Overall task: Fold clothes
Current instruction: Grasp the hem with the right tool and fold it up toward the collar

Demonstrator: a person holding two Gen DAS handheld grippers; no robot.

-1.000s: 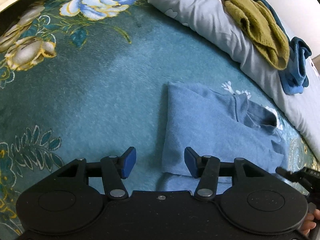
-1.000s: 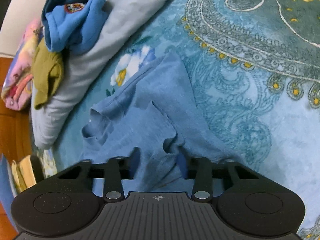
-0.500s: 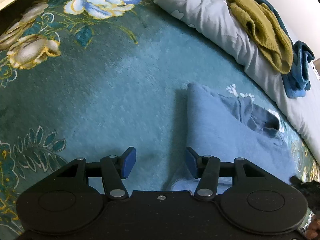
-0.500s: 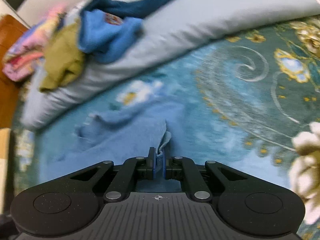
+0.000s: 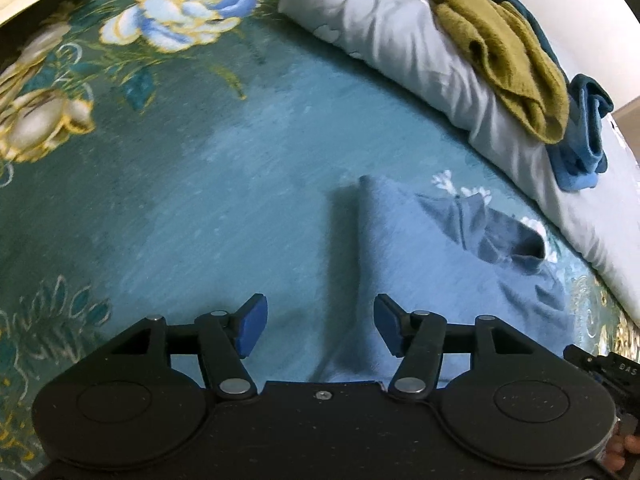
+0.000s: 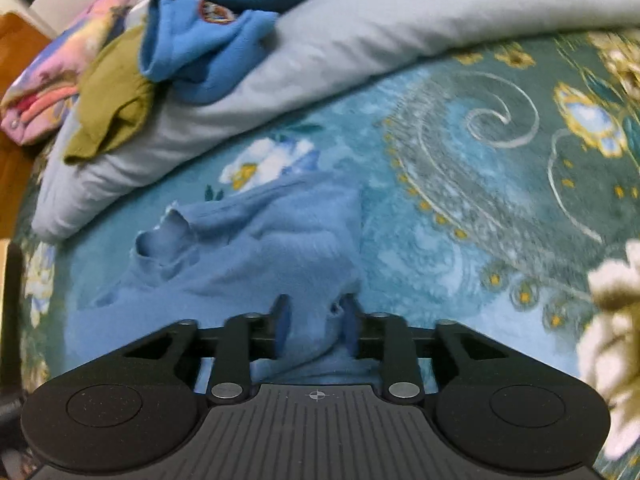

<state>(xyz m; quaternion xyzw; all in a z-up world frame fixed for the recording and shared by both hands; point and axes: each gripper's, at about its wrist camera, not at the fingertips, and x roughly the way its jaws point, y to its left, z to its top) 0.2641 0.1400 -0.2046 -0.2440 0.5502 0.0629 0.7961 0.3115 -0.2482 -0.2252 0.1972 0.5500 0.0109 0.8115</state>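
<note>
Floral teal blanket [image 5: 200, 200], grey pillow [image 5: 400, 40], wooden furniture [image 6: 16, 64]

Light blue shirt [image 5: 432, 280] on teal floral blanket [image 5: 200, 200]; olive garment [image 5: 508, 52].

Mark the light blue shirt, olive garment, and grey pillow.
light blue shirt [image 5: 432, 264]: left wrist view, folded body panel.
olive garment [image 5: 508, 52]: left wrist view, middle of the bunched cloth.
grey pillow [image 5: 392, 28]: left wrist view, bare top surface.
</note>
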